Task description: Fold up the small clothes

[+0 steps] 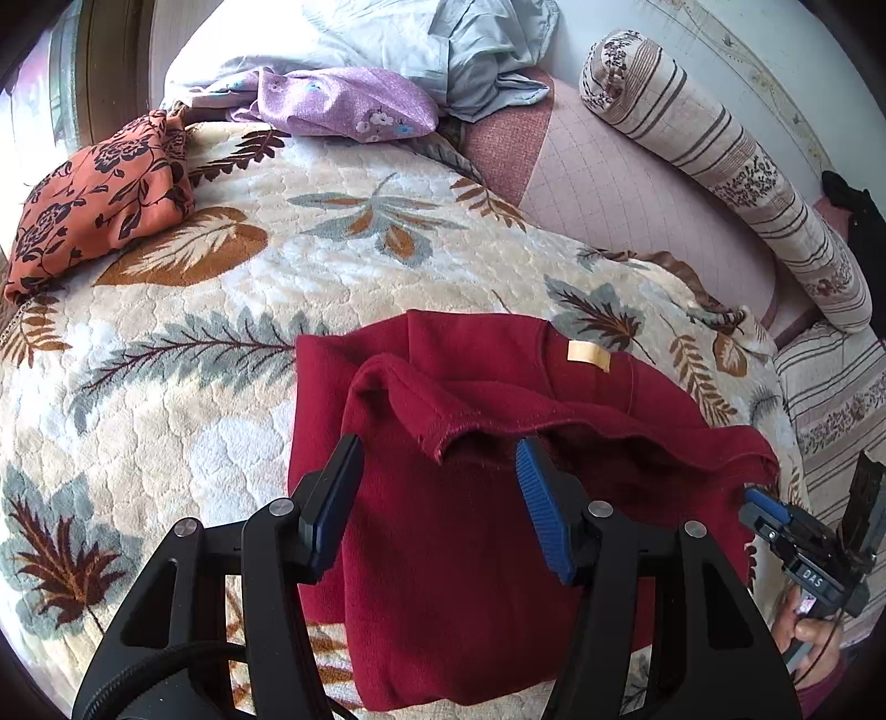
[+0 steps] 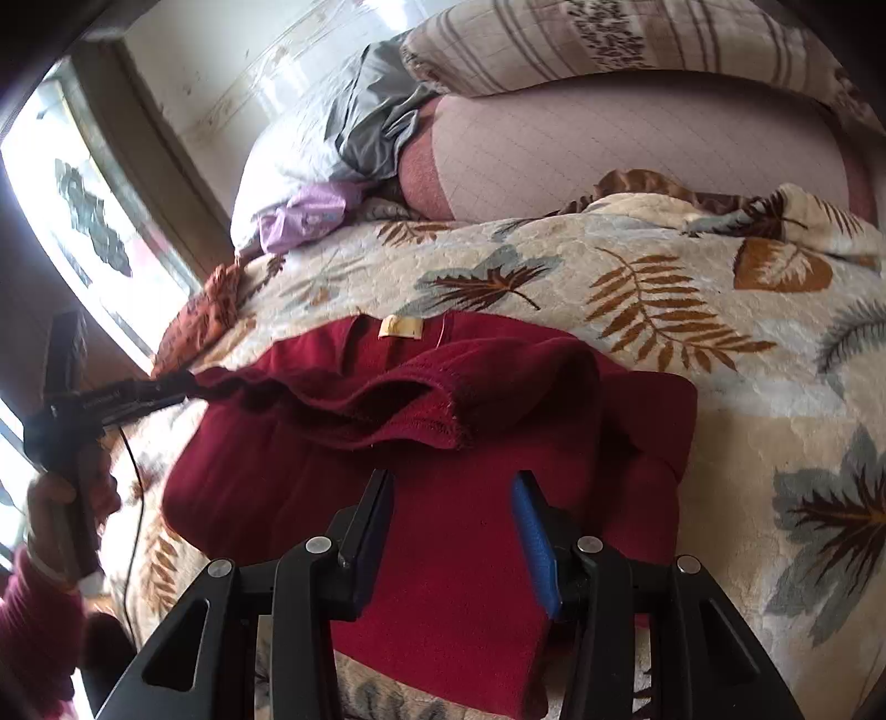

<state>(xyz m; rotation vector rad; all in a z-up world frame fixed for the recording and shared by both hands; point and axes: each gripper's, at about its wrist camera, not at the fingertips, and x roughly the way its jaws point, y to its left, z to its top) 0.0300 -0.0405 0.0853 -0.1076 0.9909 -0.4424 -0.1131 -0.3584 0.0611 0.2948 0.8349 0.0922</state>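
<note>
Dark red sweater flat on a cream blanket printed with grey and brown leaves, folded into a rough rectangle, pale yellow neck label facing up near the far edge. Across the middle, a loose flap of the same knit, its stitched hem rumpled and lifted in a wavy ridge.

Left gripper tilted down over the near half of the sweater, jaws spread wide, blue ribbed pads either side of the hem ridge, nothing pinched between them. From the right wrist view, the same tool at the sweater's left edge, tips at the end of the hem (contact there too dark to judge), held by a hand in a dark red sleeve.

Right gripper likewise angled down over the sweater, jaws parted, a strip of red knit visible below the gap, pads clear of it. Seen from the left wrist camera, at the right-hand corner of the garment, a hand around its grip.

Farther back: an orange floral garment at the left, a lilac flowered cloth and a crumpled pale blue garment behind it, a pink quilted sheet, and a striped bolster pillow along the wall.
</note>
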